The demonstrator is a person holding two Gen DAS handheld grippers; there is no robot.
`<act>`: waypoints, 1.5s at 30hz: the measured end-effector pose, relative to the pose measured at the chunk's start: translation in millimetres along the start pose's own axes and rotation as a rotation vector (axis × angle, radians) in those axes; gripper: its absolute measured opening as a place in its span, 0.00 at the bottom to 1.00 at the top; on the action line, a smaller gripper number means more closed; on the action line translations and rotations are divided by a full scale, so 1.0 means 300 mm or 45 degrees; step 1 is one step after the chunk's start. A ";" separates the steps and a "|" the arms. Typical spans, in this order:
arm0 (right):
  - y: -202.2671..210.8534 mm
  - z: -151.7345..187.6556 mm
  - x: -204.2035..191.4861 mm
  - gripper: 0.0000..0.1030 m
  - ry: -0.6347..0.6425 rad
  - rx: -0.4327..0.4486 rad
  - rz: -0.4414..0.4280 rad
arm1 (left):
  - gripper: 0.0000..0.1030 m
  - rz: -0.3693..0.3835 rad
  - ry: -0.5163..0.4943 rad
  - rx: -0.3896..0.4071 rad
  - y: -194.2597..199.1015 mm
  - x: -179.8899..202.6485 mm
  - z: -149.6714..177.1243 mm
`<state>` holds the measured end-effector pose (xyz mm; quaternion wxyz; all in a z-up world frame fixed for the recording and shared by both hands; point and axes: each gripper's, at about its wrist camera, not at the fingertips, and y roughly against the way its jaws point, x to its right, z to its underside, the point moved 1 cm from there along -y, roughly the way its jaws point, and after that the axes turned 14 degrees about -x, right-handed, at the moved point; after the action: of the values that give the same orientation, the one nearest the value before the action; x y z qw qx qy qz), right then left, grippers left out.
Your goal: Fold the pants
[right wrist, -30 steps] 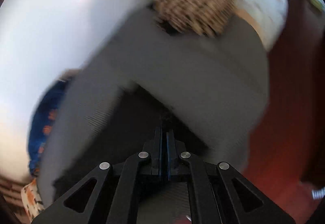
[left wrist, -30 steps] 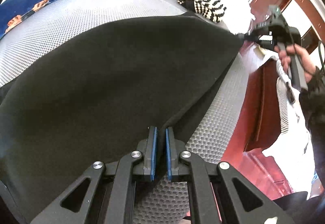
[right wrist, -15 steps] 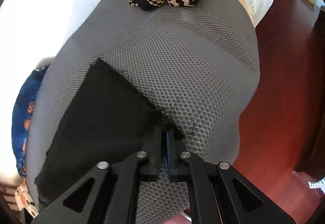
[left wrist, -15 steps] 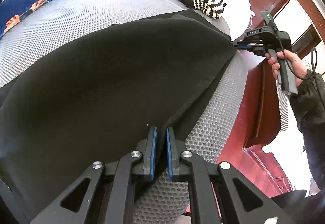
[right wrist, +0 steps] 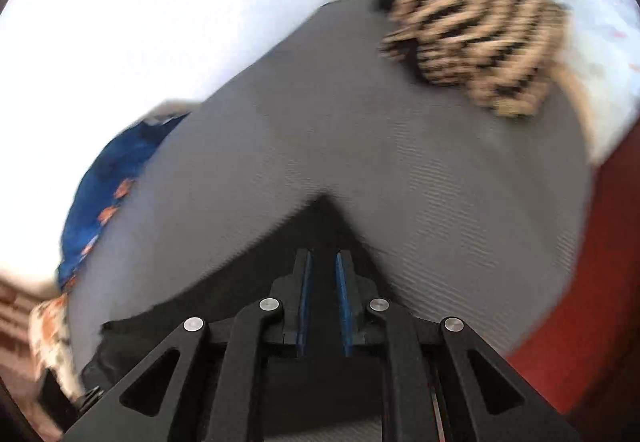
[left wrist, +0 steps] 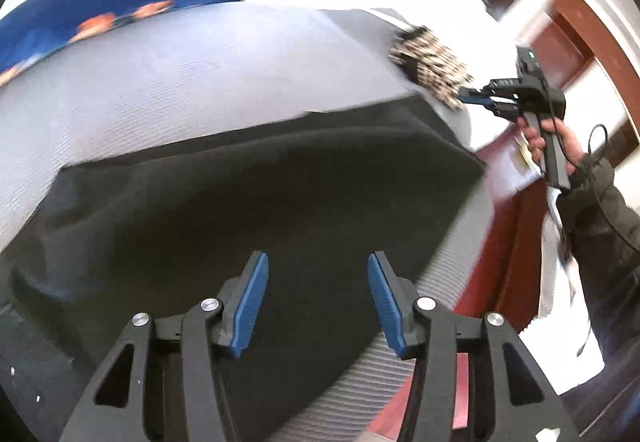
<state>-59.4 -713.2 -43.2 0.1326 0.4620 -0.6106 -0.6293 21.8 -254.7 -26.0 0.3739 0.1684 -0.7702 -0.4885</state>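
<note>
The black pants (left wrist: pixel 256 193) lie folded over on the grey mesh mat (left wrist: pixel 200 69). My left gripper (left wrist: pixel 316 282) is open and empty, hovering above the near edge of the pants. My right gripper (right wrist: pixel 321 274) has its jaws a little apart with nothing between them, above a corner of the pants (right wrist: pixel 324 217). In the left wrist view the right gripper (left wrist: pixel 476 97) is lifted clear of the far corner of the pants, in the person's hand.
A striped black-and-tan knit piece (right wrist: pixel 476 45) lies at the far end of the mat. A blue patterned cloth (left wrist: pixel 100 1) lies at the far left. The red-brown wooden floor (right wrist: pixel 600 282) runs along the mat's right side.
Both grippers have let go of the pants and opened. The pants have dropped flat onto the mat. Both grippers have lifted away, the right one up past the far corner.
</note>
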 end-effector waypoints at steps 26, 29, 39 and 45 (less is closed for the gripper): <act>-0.288 -0.191 -0.072 0.04 0.238 -0.176 0.192 | 0.46 -0.209 0.382 0.038 0.038 -0.280 0.109; -0.218 -0.164 -0.091 0.03 0.239 -0.064 0.174 | 0.46 -0.205 0.395 0.047 0.039 -0.282 0.106; -0.078 -0.119 -0.104 0.00 0.158 0.199 0.281 | 0.46 -0.221 0.397 0.085 0.037 -0.289 0.122; -0.206 -0.150 -0.078 0.00 0.087 0.120 0.373 | 0.46 -0.238 0.377 0.096 0.029 -0.286 0.132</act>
<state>11.1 -711.6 -80.8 0.2220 0.3950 -0.6953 -0.5579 50.5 -172.3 -63.2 0.4297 0.3234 -0.7053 -0.4618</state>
